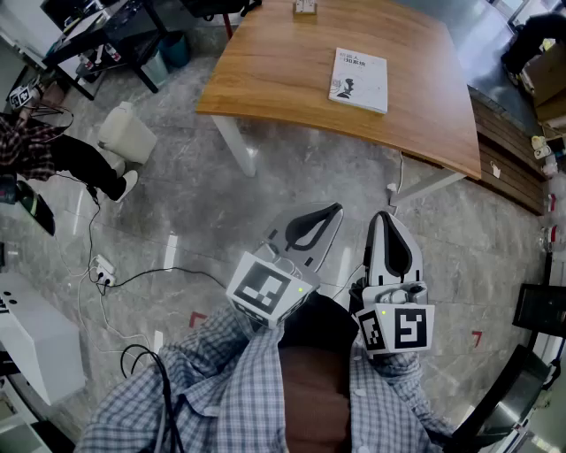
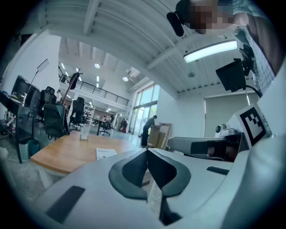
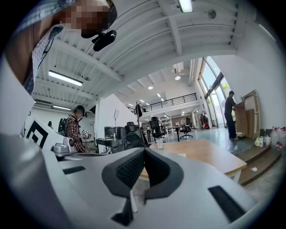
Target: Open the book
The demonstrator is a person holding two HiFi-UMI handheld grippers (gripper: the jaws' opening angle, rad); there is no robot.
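A white closed book (image 1: 359, 80) lies flat on the wooden table (image 1: 283, 71), toward its right part; the book (image 2: 105, 153) shows small in the left gripper view. My left gripper (image 1: 332, 210) hangs over the floor well short of the table, its jaws shut with nothing between them. My right gripper (image 1: 384, 216) is beside it, also shut and empty, pointing toward the table. Both are held close to my body. In the right gripper view the table (image 3: 210, 154) stands ahead and the book is hidden behind the jaws.
A small clear holder (image 1: 305, 7) stands at the table's far edge. White table legs (image 1: 237, 146) reach the grey floor. A cable and power strip (image 1: 104, 271) lie at the left, near a seated person (image 1: 53, 155). A wooden platform (image 1: 508, 155) runs along the right.
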